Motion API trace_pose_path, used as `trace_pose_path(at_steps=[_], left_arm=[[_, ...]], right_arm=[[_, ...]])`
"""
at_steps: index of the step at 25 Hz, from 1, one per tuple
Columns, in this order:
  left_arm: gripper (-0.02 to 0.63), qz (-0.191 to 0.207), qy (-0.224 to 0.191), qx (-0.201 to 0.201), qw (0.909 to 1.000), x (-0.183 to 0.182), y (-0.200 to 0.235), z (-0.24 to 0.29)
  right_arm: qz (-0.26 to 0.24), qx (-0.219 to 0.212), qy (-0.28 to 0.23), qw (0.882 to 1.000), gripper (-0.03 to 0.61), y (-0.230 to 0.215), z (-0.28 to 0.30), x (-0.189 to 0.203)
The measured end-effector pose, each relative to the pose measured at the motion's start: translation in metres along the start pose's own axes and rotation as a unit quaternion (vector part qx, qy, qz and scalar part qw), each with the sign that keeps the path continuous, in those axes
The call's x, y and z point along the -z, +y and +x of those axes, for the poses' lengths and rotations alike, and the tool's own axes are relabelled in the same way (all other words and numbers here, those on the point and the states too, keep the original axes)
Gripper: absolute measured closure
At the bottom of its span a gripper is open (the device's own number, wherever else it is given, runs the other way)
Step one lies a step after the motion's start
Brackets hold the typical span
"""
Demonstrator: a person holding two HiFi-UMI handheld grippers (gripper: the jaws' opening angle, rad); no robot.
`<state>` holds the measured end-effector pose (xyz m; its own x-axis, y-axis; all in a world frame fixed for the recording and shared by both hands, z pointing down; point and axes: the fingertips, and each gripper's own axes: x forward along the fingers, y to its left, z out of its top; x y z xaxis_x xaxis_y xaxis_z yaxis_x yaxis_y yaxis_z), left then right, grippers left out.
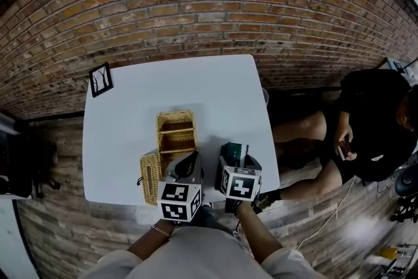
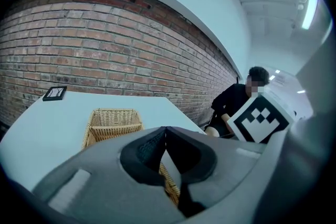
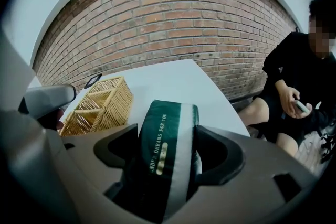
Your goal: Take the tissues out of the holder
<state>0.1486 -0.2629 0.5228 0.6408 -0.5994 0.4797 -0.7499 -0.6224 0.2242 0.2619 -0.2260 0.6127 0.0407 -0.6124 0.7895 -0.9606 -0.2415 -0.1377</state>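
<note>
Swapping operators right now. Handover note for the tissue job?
Left tool: shut, nothing between its tips, at the near end of the wicker holder.
Right tool: closed on the green tissue pack, which is out of the holder, to its right above the table.
Done: pack is out, and no other pack shows in the holder.
To do: set the pack down and let go.

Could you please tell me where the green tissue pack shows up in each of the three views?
Head view: the tissue pack is low centre, just right of the basket.
Left gripper view: not in it.
Right gripper view: the tissue pack is low centre, between the jaws.
Shared landmark: the basket, left of centre in the left gripper view and in the right gripper view.
</note>
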Motion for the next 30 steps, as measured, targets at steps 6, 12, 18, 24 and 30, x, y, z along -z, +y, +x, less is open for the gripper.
trace_pose_path(at_steps=[6, 12, 18, 24, 30], left_arm=[[0.606, 0.007, -0.002, 0.005, 1.0, 0.0, -0.002, -0.004], [0.606, 0.005, -0.005, 0.011, 0.9999, -0.002, -0.005, -0.008], [0.606, 0.008, -0.009, 0.017, 0.9998, -0.006, -0.009, -0.012], [0.606, 0.01, -0.023, 0.018, 0.9995, -0.017, -0.012, -0.02], [0.606, 0.014, -0.055, 0.009, 0.9984, -0.038, -0.012, -0.028]], right_arm=[[0.018, -0.014, -0.019, 1.0, 0.233, -0.001, -0.005, -0.004], [0.039, 0.005, -0.039, 0.998, 0.233, -0.012, -0.017, -0.014], [0.047, 0.019, -0.053, 0.997, 0.285, -0.028, -0.033, -0.028], [0.071, 0.026, -0.102, 0.992, 0.48, -0.041, -0.06, -0.046], [0.072, 0.025, -0.144, 0.987, 0.56, -0.049, -0.088, -0.056]])
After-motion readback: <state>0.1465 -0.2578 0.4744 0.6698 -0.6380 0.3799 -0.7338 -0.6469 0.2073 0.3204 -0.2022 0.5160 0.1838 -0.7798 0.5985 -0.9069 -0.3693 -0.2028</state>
